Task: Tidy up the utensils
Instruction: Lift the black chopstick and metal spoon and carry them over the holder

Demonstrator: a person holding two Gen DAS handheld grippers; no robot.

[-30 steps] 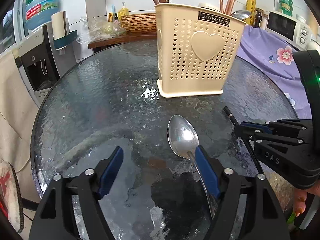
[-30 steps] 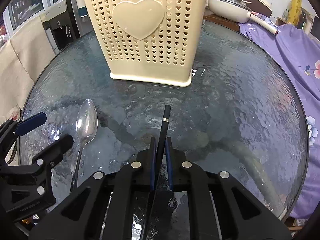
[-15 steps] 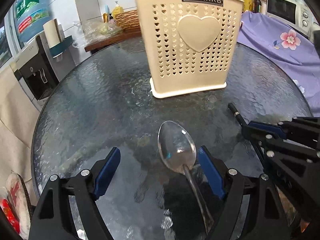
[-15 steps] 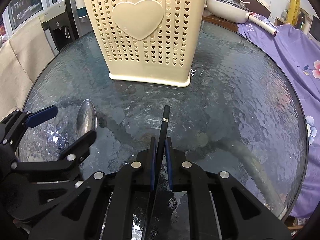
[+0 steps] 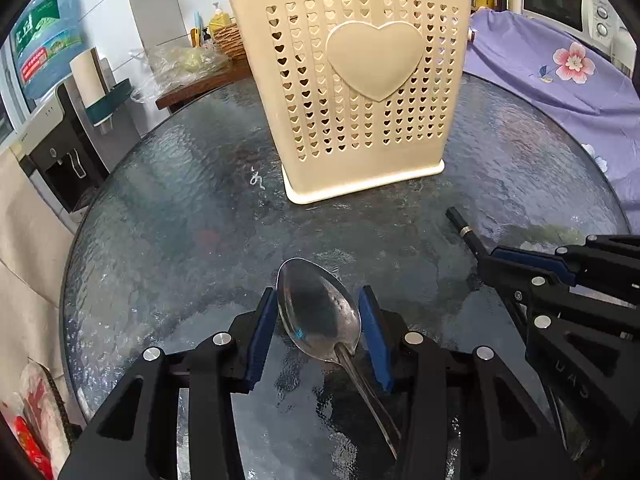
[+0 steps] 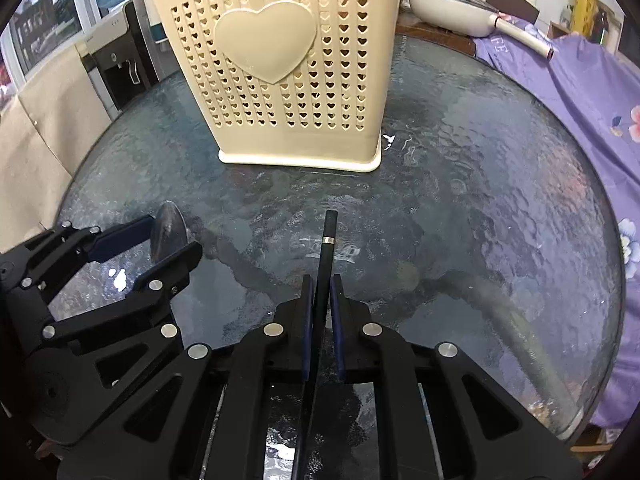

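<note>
Sitting on the round glass tabletop (image 5: 168, 208), a shiny metal spoon (image 5: 320, 312) is lying with its bowl facing up, near the front edge. The left gripper (image 5: 318, 320) is reaching down around the bowl of the spoon. Its jaws have just been closing, and the spoon's bowl is between them. The blue pads (image 5: 374, 336) are sitting right against the two sides of the bowl, but I cannot tell if they are squeezing it yet.

The right gripper (image 6: 320, 308) is pinching a thin black chopstick (image 6: 326, 252) with a small silver ring near its end. Its jaws are closed tight on the stick, and the stick is poking out in front, pointing toward the middle of the tabletop.

A tall cream utensil holder (image 5: 360, 80) is standing upright farther back, past the middle of the tabletop. It is full of little heart holes and is showing one big heart on its front. The spoon and the chopstick are both well apart from it. A purple flowered cloth (image 5: 560, 72) is lying past the right edge of the tabletop.
</note>
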